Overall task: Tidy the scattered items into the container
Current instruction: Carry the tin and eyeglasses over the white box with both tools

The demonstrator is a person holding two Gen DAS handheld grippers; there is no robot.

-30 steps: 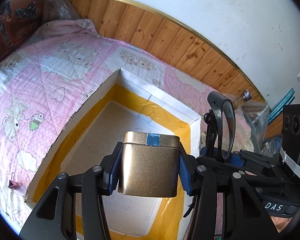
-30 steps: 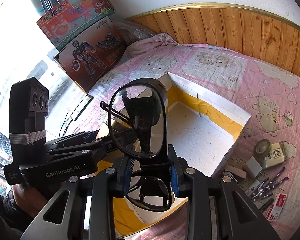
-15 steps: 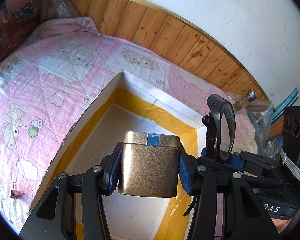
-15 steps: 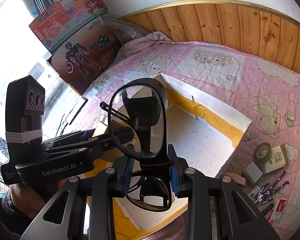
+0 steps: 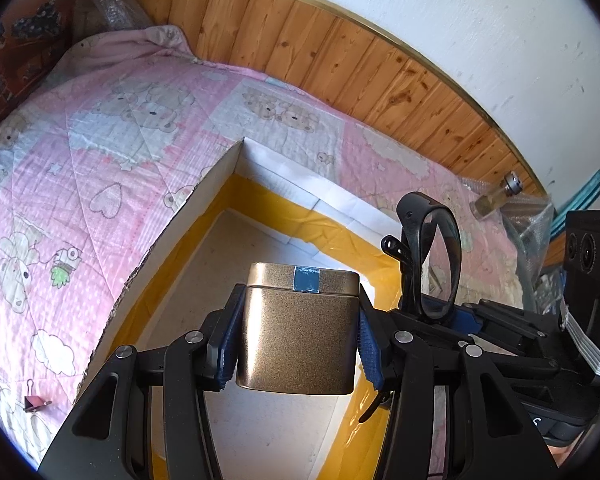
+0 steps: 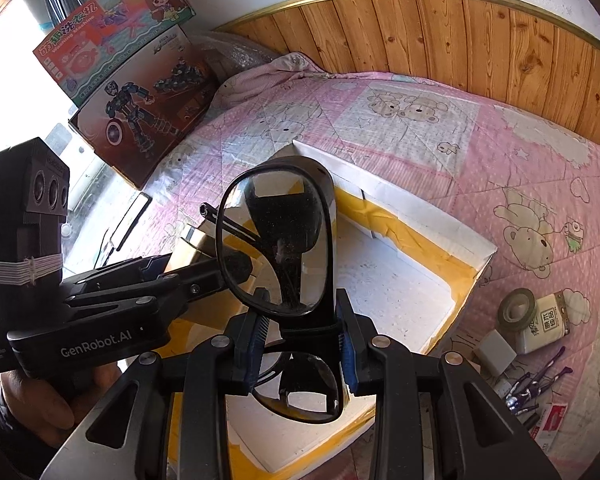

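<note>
My left gripper is shut on a gold metal tin with a blue tape patch on its lid, held above the open white cardboard box lined with yellow tape. My right gripper is shut on a pair of black-framed glasses, gripped at the bridge, one lens standing up and the other hanging below. Both grippers hang over the box's near side. The glasses also show at the right of the left wrist view, and the tin peeks out behind the left gripper in the right wrist view.
The box lies on a pink bear-print quilt. Right of the box sit a tape roll, a small white packet, an eraser block and several pens. A binder clip lies left. Toy boxes lean at the bed's far corner.
Both grippers have moved forward and slightly down over the box, which now looks nearer and larger. The grips on tin and glasses are unchanged.
</note>
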